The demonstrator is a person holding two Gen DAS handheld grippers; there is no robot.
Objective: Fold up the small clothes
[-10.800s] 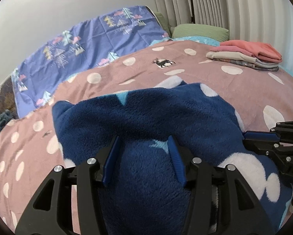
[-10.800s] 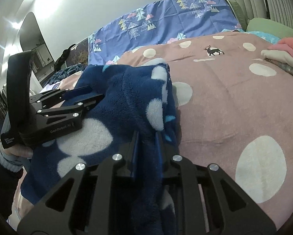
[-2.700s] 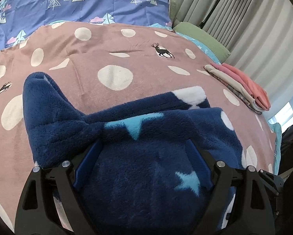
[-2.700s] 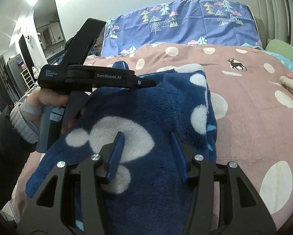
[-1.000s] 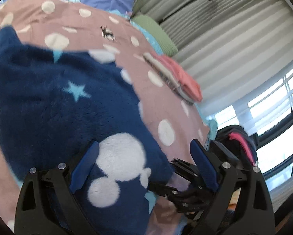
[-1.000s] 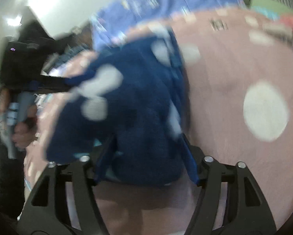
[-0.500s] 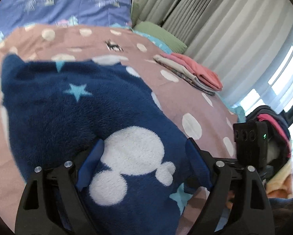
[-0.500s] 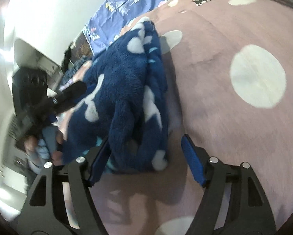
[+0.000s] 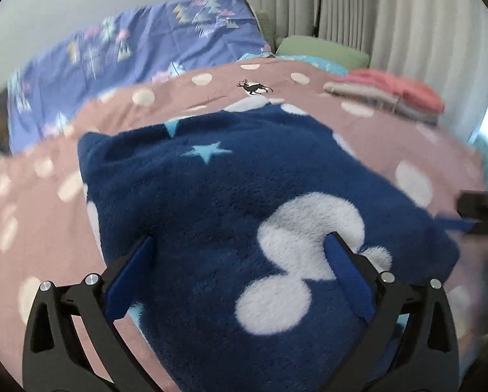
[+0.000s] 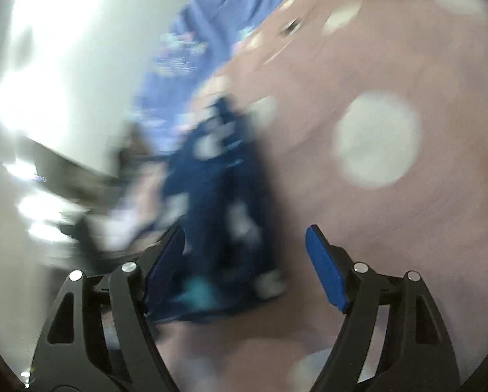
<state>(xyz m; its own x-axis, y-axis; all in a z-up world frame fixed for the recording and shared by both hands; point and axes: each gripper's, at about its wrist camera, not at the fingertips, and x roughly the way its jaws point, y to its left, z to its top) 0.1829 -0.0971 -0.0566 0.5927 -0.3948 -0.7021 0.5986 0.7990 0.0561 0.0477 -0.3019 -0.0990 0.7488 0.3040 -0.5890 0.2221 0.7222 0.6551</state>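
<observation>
A folded navy fleece garment (image 9: pixel 231 202) with white blobs and light-blue stars lies on the pink polka-dot bedspread (image 9: pixel 391 137). My left gripper (image 9: pixel 240 254) is open, its blue pads wide apart over the garment's near part, holding nothing. In the blurred right wrist view the garment (image 10: pixel 218 196) lies ahead and to the left on the bedspread (image 10: pixel 407 228). My right gripper (image 10: pixel 245 245) is open and empty just in front of the garment's near end. Part of the right gripper (image 9: pixel 479 209) shows at the right edge of the left wrist view.
A stack of folded clothes (image 9: pixel 387 94), pink on top, sits at the far right of the bed. A green pillow (image 9: pixel 322 50) and a purple tree-print sheet (image 9: pixel 139 52) lie at the head. Curtains (image 9: pixel 391 19) hang behind.
Both grippers have let go of the garment and stand open. The left view has swung back toward the head of the bed. The right gripper is moving fast and has drawn back from the garment.
</observation>
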